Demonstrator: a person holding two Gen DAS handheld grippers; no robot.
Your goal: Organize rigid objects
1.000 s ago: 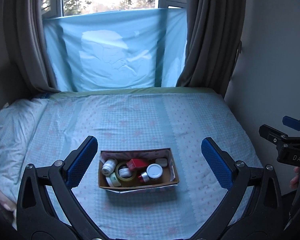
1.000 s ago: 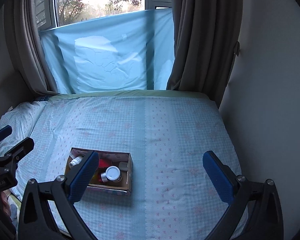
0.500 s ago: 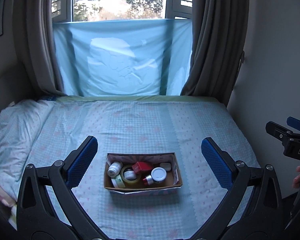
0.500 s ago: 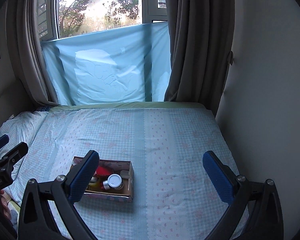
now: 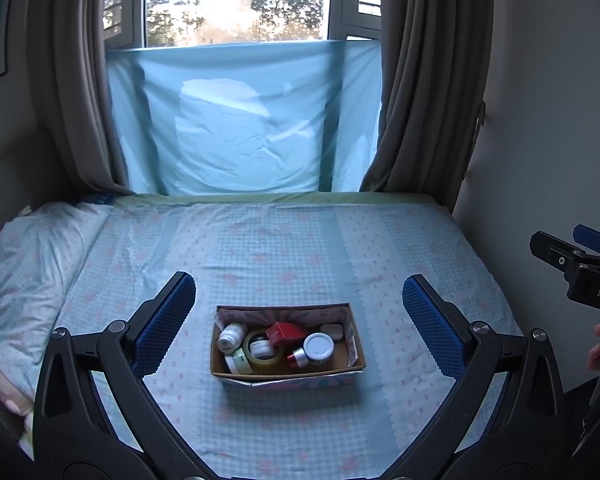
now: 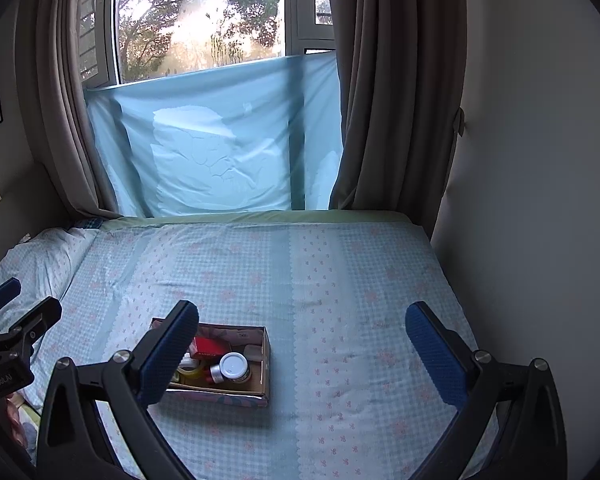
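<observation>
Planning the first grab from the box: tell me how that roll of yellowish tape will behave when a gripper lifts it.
The tape roll is a stiff ring, so it probably keeps its shape when pinched. It looks light, being hollow. A small jar sits inside its hole and bottles crowd it in the cardboard box, so lifting may drag neighbours; set on edge, it would likely roll.

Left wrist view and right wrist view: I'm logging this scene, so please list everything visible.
cardboard box: one, brown, near middle of bed
red box: one, in cardboard box
tape roll: one, yellowish, in cardboard box
white-lidded jar: one, right in cardboard box
small bottles: several, white, left side
bed: one, blue checked sheet
curtains: two, grey, flanking window
left hand-held gripper: open, empty
right hand-held gripper: open, empty
</observation>
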